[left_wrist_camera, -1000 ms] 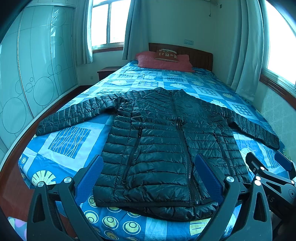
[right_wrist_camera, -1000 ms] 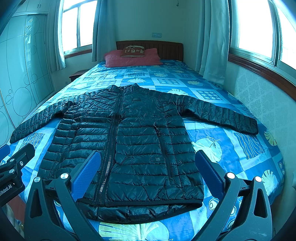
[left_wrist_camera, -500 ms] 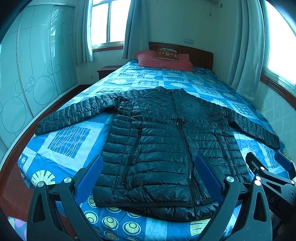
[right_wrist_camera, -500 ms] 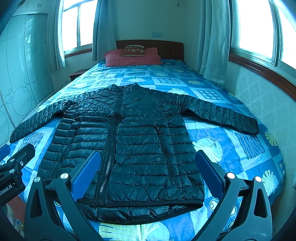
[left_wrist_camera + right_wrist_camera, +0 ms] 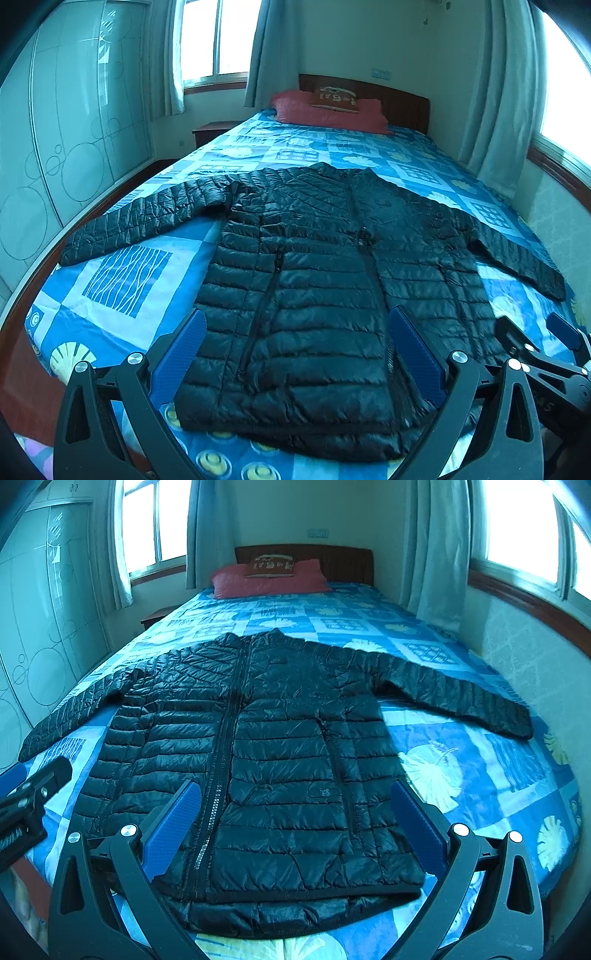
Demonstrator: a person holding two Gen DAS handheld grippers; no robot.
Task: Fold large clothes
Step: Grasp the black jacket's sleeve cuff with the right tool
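Black puffer jacket (image 5: 306,295) spread flat on the bed (image 5: 122,280), hem nearest me.
I see both the left gripper (image 5: 299,354) and the right gripper (image 5: 295,823) with jaws wide apart above the hem, empty; only the right view shows the whole right sleeve (image 5: 461,698).

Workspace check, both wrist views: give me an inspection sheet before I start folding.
Surface: bed with blue patterned quilt, flat.
Job's things: black quilted puffer jacket lying front up, zipped, both sleeves spread outward, hem at the near edge.
Clutter: red pillow with a small brown cushion on it, at the headboard, apart from the jacket.
Grippers: left gripper and right gripper above the hem, jaws open, holding nothing.
Cables: nothing seen.
Surroundings: frosted glass wardrobe doors left, curtained windows, wooden nightstand.
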